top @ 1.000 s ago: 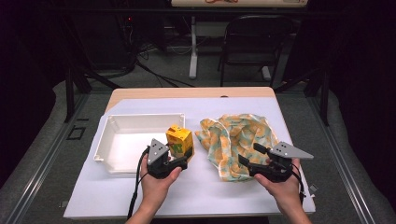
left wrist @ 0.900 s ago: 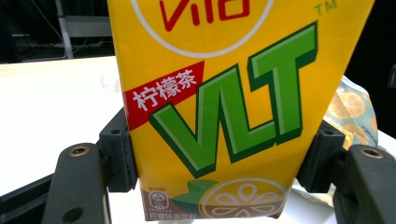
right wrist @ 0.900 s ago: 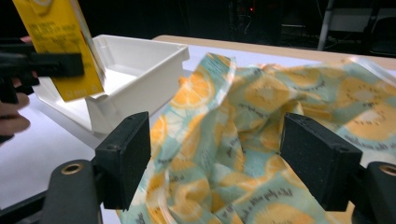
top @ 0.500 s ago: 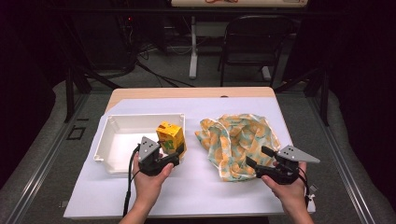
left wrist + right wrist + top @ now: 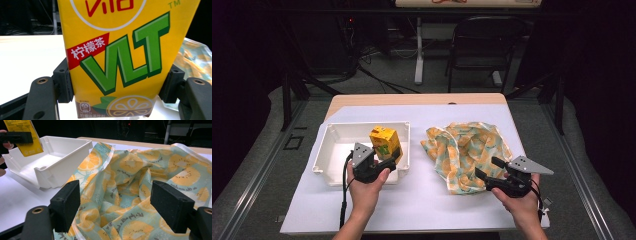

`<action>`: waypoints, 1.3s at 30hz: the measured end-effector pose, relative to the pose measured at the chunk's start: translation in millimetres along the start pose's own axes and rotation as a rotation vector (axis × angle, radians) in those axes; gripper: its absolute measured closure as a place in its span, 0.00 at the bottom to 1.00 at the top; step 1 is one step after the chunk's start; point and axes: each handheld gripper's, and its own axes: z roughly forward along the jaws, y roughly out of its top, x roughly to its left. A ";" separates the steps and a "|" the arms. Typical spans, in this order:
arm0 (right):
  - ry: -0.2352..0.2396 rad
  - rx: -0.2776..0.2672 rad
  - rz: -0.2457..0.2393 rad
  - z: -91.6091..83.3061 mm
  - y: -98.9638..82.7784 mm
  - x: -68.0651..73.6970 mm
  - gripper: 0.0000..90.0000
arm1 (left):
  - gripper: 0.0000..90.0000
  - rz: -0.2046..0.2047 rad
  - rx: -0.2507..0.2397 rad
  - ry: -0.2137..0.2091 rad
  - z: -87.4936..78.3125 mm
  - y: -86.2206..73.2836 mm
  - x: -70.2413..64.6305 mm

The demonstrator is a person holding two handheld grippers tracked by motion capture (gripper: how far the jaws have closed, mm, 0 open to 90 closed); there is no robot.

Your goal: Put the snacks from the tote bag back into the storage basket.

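In the high view, the left gripper (image 5: 388,159) held a yellow drink carton (image 5: 385,142) over the white tray (image 5: 326,159) at the table's left edge; the tray looked empty. In the left gripper view, the jaws clamped the carton (image 5: 120,57) low, so it could tip or slip. In the right gripper view, the right gripper (image 5: 122,206) stood spread, grasping nothing, at the citrus-print cloth (image 5: 140,175).
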 end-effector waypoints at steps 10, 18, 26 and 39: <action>-0.006 0.004 -0.006 2.2 -2.1 -1.0 0.25 | 0.34 -0.017 0.013 0.047 18.0 -3.3 14.3; -0.006 0.000 -0.006 3.6 -4.9 -2.4 0.26 | 0.34 -0.026 0.009 0.092 31.8 -2.0 22.6; -0.010 -0.002 -0.001 2.3 -5.0 -6.1 0.27 | 0.34 -0.049 0.009 0.129 50.4 -1.4 27.1; -0.009 -0.002 -0.004 4.1 -5.3 -3.5 0.27 | 0.34 -0.072 0.028 0.201 71.2 -6.3 34.0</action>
